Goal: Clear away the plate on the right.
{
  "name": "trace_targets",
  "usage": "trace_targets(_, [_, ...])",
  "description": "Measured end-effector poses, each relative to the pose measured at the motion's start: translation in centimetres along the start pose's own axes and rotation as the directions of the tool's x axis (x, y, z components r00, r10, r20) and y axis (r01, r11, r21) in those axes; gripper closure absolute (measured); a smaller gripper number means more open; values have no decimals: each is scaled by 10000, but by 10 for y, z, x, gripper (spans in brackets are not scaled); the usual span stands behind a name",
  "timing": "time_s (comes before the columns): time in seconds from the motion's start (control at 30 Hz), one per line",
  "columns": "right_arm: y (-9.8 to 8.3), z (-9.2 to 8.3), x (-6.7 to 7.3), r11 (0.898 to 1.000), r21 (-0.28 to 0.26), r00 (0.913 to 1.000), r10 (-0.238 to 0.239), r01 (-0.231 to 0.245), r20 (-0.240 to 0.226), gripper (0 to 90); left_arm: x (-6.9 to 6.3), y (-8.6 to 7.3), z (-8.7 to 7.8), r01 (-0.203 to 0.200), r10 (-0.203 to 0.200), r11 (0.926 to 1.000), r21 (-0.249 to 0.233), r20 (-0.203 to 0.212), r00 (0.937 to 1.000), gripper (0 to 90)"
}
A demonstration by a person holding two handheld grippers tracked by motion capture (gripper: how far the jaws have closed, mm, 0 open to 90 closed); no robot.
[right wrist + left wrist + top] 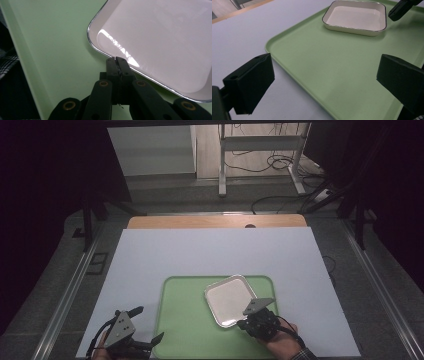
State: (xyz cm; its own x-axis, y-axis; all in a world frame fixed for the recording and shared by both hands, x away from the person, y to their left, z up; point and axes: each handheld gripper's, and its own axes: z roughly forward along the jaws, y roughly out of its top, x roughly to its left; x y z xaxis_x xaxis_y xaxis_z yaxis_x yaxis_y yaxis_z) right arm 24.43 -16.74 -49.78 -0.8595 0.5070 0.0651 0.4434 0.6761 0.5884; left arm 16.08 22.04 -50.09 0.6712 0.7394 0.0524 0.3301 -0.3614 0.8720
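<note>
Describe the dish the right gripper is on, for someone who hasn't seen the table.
On the white table lies a green tray. In its far right part sits the dish: square, white, shallow, dark-rimmed, the right gripper shut on its near edge.

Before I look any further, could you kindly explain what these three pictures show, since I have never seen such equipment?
A person sits at a table and holds a hand-held two-jaw tool in each hand; there is no robot arm. The high view looks down from above the person's side. The other two pictures come from cameras riding on the tools and looking along their black jaws.

On the white table top lies a green tray, and on it a shallow white square dish with a metal rim.

The left gripper stands open at the tray's near left edge, holding nothing. The right gripper is shut, with its tips at the dish's rim; the rim seems pinched between them, though that is hard to tell for sure.
</note>
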Motion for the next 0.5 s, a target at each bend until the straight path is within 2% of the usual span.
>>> trace_targets(0.27, [4,9,-2,10000,59,10000,13,-13,90,898,0,0,0,-2,2,10000,5,10,10000,13])
trace_targets(0.5, [12,16,0,9999,-68,9999,-141,141,-87,898,0,0,0,-3,3,10000,22,19,10000,13])
